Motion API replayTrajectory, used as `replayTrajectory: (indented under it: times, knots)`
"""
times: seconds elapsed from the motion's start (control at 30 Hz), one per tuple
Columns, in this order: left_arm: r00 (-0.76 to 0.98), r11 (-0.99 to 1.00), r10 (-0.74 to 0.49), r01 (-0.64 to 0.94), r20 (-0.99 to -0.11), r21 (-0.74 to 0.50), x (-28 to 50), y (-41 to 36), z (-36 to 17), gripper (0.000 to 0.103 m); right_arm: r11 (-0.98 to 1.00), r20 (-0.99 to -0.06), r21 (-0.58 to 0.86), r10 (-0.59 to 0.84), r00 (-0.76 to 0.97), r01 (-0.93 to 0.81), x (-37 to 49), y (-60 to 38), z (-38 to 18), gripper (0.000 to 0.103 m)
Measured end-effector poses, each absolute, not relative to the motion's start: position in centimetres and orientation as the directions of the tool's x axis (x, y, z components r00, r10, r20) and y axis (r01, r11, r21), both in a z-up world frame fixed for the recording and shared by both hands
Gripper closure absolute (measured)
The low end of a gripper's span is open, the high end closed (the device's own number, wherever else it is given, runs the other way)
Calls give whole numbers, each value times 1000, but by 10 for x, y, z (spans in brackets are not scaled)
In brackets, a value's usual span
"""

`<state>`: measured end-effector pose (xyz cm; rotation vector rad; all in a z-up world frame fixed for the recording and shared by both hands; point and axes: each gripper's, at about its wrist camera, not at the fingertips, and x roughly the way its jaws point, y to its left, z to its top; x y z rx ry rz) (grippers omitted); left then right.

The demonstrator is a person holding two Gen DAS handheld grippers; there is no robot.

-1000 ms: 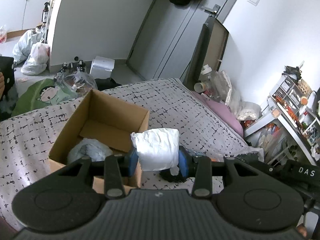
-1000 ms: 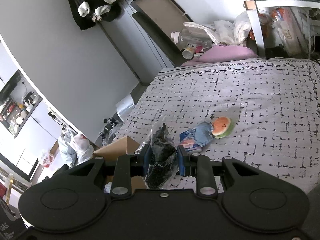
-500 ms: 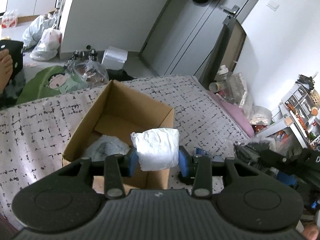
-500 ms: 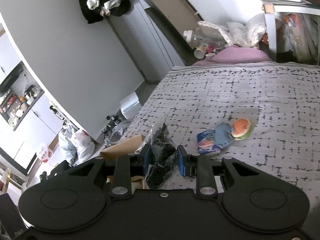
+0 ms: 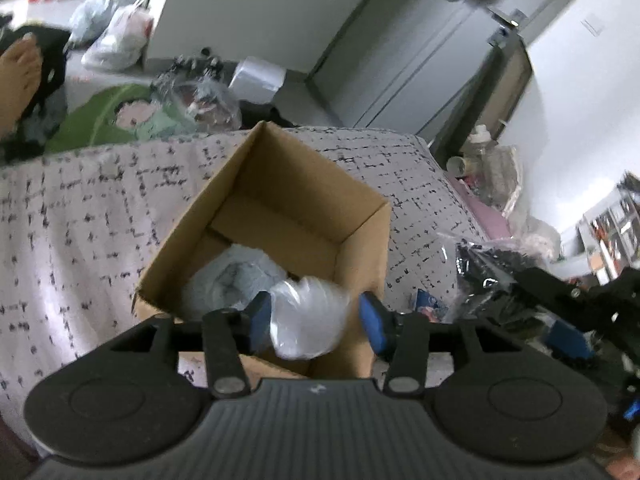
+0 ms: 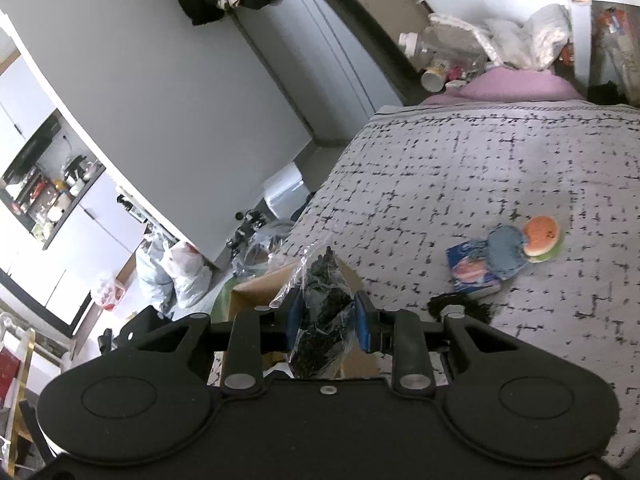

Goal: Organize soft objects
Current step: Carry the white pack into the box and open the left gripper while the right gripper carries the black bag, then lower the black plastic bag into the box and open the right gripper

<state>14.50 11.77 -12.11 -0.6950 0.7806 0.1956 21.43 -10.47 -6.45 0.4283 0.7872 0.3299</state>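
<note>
An open cardboard box [image 5: 320, 184] sits on the patterned bedspread [image 5: 80, 216], with a pale bagged item [image 5: 232, 280] inside. My left gripper [image 5: 314, 320] is over the box's near corner with its jaws parted; a white bagged soft item [image 5: 308, 328] sits blurred between them, a gap at the right pad. My right gripper [image 6: 326, 322] is shut on a clear bag of black fabric [image 6: 324, 320], also seen in the left wrist view [image 5: 488, 264], right of the box. A blue packet [image 6: 472, 270], a denim piece [image 6: 506, 250] and a watermelon-slice plush [image 6: 540, 236] lie on the bed.
Plastic bags [image 5: 116, 36] and a green cushion [image 5: 120, 120] lie on the floor beyond the bed. A pink pillow [image 6: 516, 86], bottles and a cluttered shelf [image 5: 616, 224] are at the bed's far side. A black tasselled item [image 6: 460, 304] lies near my right gripper.
My left gripper moved over the box's near corner and its jaws opened; the white item now looks blurred between them. My right gripper came closer to the box, still holding the black bag.
</note>
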Motion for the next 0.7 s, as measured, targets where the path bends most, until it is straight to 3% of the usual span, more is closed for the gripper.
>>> replayTrajectory:
  times: [0.13,0.53,0.63,0.7]
  knots:
    - [708,729,-28,-468,-706,-499,137,132,-118,40,857,-609,498,455,649,-133,219,-93,-71,75]
    - [698,700,8,-515,-716,-494,137,143,-119,39,856,-640,496,475,604,-147,229,-62,-88,75]
    - [692,700,8,-520,-722,-490,137,143,-122,39,869,-663,478,454,596,-130,234,-60,-89,69]
    - [689,701,17,-524,-724,-483,139,142,-122,39,865,-665,487,459,590,-124,235,-63,-87,49]
